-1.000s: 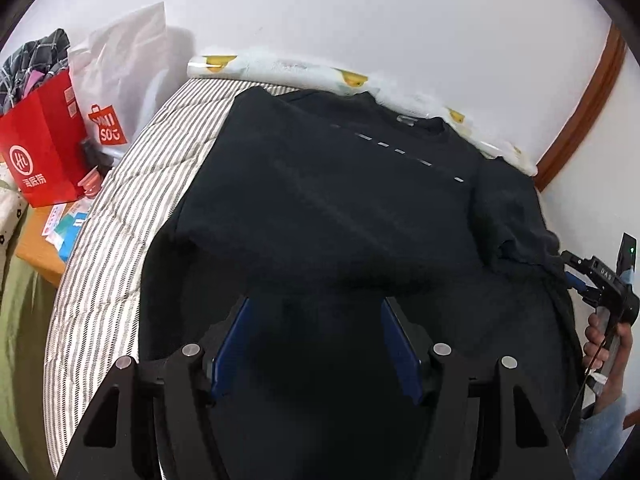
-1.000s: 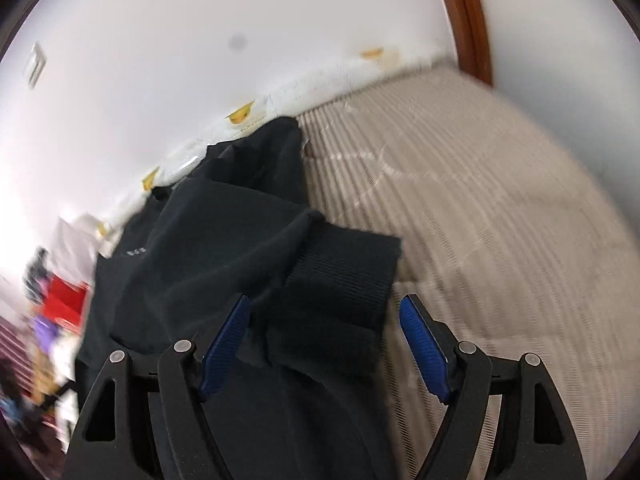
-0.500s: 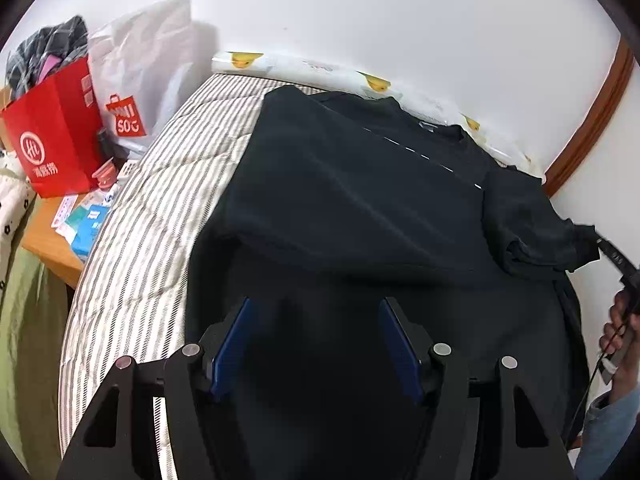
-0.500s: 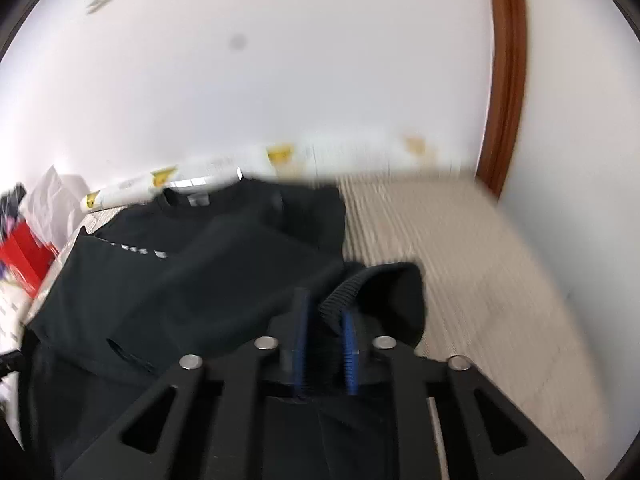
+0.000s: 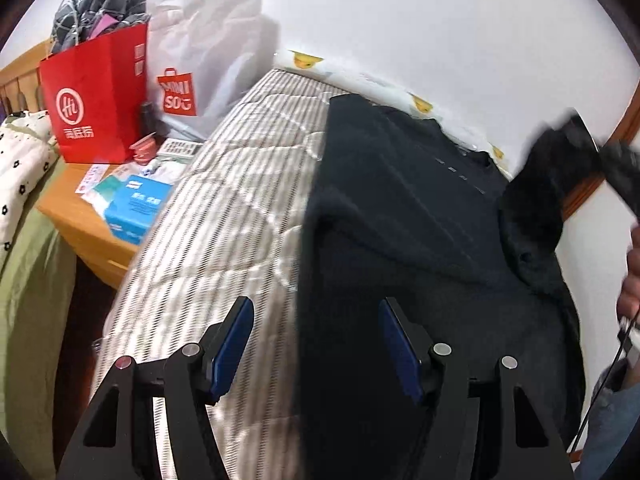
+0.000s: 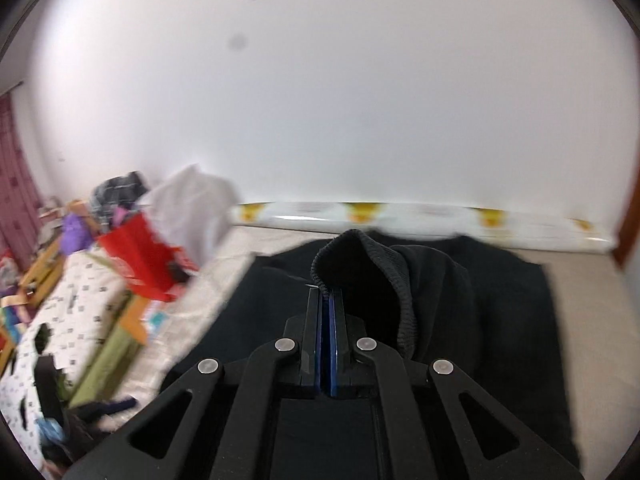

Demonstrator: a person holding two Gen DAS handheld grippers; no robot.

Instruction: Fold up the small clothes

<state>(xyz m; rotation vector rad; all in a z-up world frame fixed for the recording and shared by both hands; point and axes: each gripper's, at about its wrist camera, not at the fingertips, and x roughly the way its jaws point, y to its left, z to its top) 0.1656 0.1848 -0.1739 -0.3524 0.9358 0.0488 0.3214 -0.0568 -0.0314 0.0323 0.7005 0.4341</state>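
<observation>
A black sweater (image 5: 400,216) lies spread on a striped mattress (image 5: 240,200). My left gripper (image 5: 316,344) is open low over the sweater's left side edge, one blue pad over the mattress and the other over the black cloth, with nothing pinched. In the left wrist view my right gripper (image 5: 616,164) is raised at the far right with the sleeve (image 5: 536,200) hanging from it. In its own view my right gripper (image 6: 326,296) is shut on the sleeve's ribbed cuff (image 6: 360,264), held up above the sweater's body (image 6: 500,320).
A red paper bag (image 5: 96,96) and a white shopping bag (image 5: 200,60) stand on a wooden bedside table (image 5: 80,216) left of the bed, beside a blue tissue pack (image 5: 136,204). A white roll with yellow prints (image 6: 400,220) lines the wall. A person's hand (image 5: 632,280) is at the right edge.
My right gripper closed on the sleeve cuff, then lifted it and swung it leftward over the sweater. My left gripper slid left to the sweater's side edge, still open.
</observation>
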